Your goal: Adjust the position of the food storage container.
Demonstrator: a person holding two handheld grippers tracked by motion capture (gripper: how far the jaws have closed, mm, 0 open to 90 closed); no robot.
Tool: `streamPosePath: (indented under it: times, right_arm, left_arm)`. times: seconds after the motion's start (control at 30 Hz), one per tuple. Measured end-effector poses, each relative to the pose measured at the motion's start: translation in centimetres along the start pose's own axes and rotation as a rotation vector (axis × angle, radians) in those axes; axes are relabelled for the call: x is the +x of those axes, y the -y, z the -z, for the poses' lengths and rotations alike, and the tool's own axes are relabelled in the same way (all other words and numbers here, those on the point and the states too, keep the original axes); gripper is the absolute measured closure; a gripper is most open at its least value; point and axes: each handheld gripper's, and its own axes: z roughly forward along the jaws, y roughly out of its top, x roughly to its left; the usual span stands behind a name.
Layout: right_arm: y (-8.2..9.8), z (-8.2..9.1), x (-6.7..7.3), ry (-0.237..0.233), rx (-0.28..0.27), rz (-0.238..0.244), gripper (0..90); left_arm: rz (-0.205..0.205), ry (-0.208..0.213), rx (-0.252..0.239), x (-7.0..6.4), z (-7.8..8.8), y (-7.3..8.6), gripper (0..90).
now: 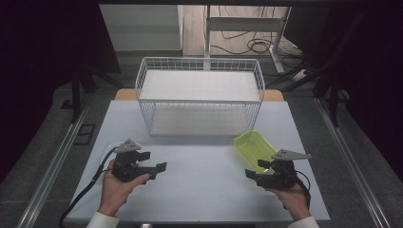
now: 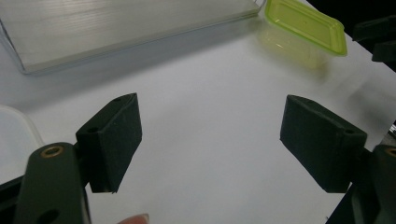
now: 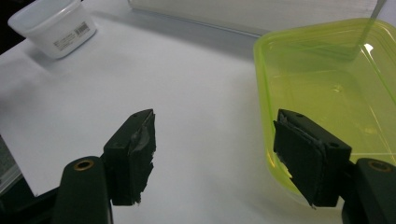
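Observation:
A yellow-green plastic container (image 1: 254, 145) lies open on the white table (image 1: 204, 185), right of centre. My right gripper (image 1: 257, 168) is at its near end, held in a hand. In the right gripper view its jaws (image 3: 212, 154) are open. The container's (image 3: 327, 79) near wall runs between them, and the right-hand jaw lies over the inside. My left gripper (image 1: 157, 171) is at the table's left, open over bare table, with nothing between its jaws (image 2: 210, 140). The container (image 2: 306, 25) lies far ahead of it.
A white wire basket (image 1: 199, 95) stands at the back centre of the table, with its base (image 2: 116, 28) near the grippers. A small clear white tub (image 3: 53, 25) sits by the left gripper. Dark floor and rails flank the table.

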Motion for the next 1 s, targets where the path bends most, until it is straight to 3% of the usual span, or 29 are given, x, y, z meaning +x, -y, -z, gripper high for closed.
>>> streamPosePath:
  times: [0.2, 0.23, 0.37, 0.57, 1.0]
  right_arm:
    - [0.2, 0.8, -0.2, 0.005, -0.014, 0.003, 29.7]
    - [-0.1, 0.9, -0.5, 0.007, -0.024, -0.02, 29.7]
    - [-0.5, 0.9, -0.7, 0.016, -0.019, -0.028, 29.6]
    - [-1.1, 0.7, -0.5, 0.03, -0.008, -0.042, 27.6]
    - [-2.2, 0.2, -0.8, 0.048, 0.021, -0.003, 23.5]
  left_arm:
    - [0.001, -0.001, -0.032, -0.2, 0.3, -0.6, 20.0]
    - [-0.002, 0.0, -0.031, -0.2, 0.3, -0.6, 20.0]
    - [-0.031, -0.021, -0.009, -0.4, 0.0, -0.3, 19.8]
    - [-0.047, -0.016, 0.003, -1.1, 0.1, 0.3, 19.3]
    - [-0.034, -0.019, -0.013, -1.1, 0.3, 0.3, 19.3]
